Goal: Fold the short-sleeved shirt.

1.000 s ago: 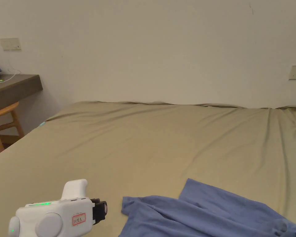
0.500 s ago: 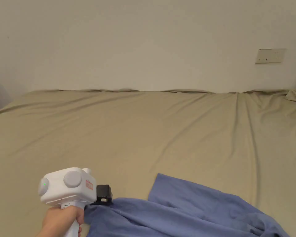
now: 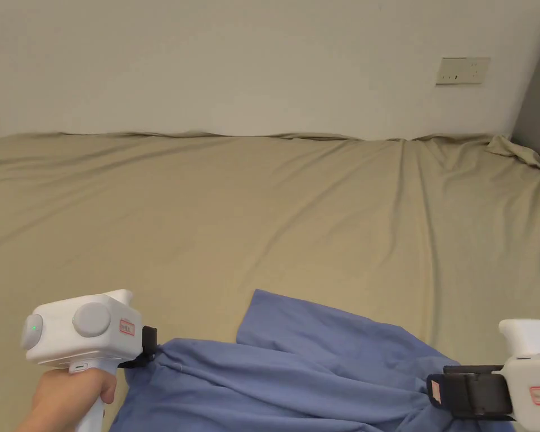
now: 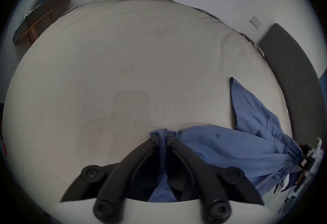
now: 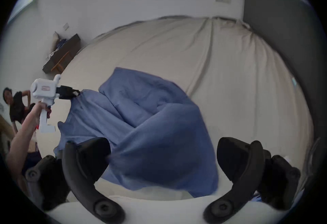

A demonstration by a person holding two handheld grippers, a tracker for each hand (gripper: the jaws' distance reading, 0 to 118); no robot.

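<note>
The blue short-sleeved shirt [image 3: 297,374] lies rumpled on the near part of the bed [image 3: 263,225], one corner pointing toward the far wall. The left tongs [image 3: 151,351], at the shirt's left edge, are closed tight on a bunched fold of its cloth. The right tongs [image 5: 162,159] stand wide apart at the shirt's right side, with blue cloth between the jaws but not pinched.

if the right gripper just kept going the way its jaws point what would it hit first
Most likely the blue shirt. The right gripper has its jaws open wide, with bunched cloth directly between and ahead of them. Beyond it lies the bed sheet. Depth is hard to judge through the fisheye.
</note>
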